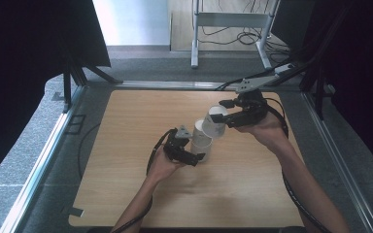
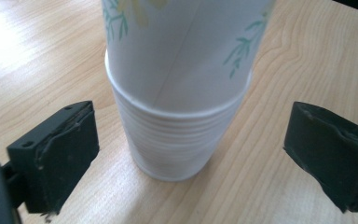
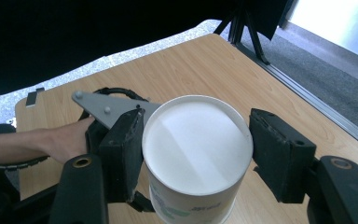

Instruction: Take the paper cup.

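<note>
My left claw sits near the middle of the surface, jaws spread wide on either side of the cup stack, touching neither side. The stack stands upright on the wood, rims ribbed at its base. Just right of it, my right claw holds a single paper cup tilted above the stack, one jaw pressed on the cup's wall, the other close beside it.
</note>
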